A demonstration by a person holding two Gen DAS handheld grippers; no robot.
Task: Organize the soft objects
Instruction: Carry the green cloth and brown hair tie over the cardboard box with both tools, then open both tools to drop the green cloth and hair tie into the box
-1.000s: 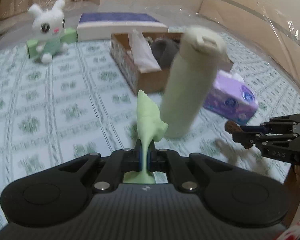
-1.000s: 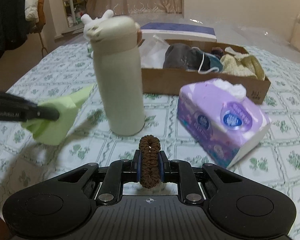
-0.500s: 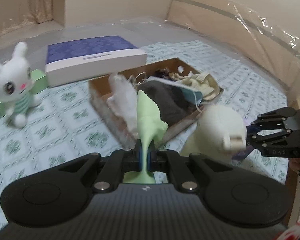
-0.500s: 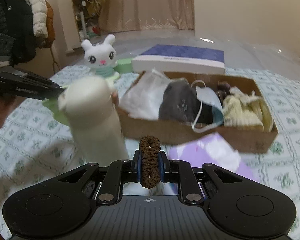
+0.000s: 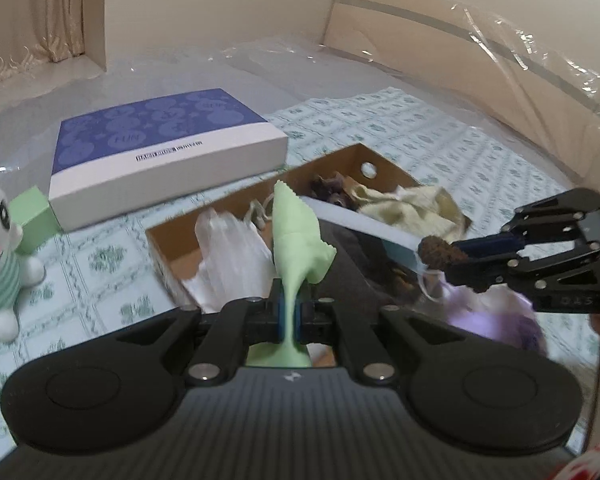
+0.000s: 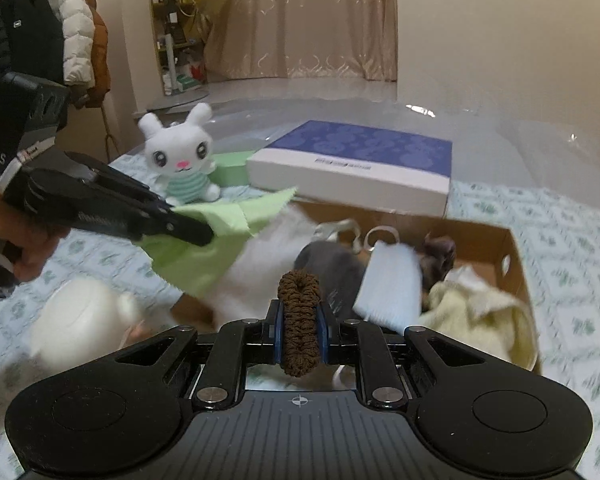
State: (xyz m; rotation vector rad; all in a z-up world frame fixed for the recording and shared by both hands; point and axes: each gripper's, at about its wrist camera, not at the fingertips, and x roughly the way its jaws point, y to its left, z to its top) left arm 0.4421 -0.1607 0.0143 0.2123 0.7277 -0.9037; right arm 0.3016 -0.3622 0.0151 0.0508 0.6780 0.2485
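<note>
Above the cardboard box (image 6: 516, 256), hand-held grippers pinch green cloth (image 5: 296, 236) and brown scrunchie (image 6: 300, 312).

**Crowded box, open cloth at the sides**

The cardboard box (image 6: 516, 264) is nearly filled: white plastic bag (image 5: 232, 256), grey cloth (image 6: 332, 264), face mask (image 6: 392, 280) and cream towel (image 6: 476, 312) cover its floor. Behind it the blue-and-white box (image 6: 352, 168) blocks the far side; the plush rabbit (image 6: 180, 160) and white bottle (image 6: 80, 320) stand on its left. The patterned tabletop (image 6: 572, 224) right of the box lies bare.
</note>
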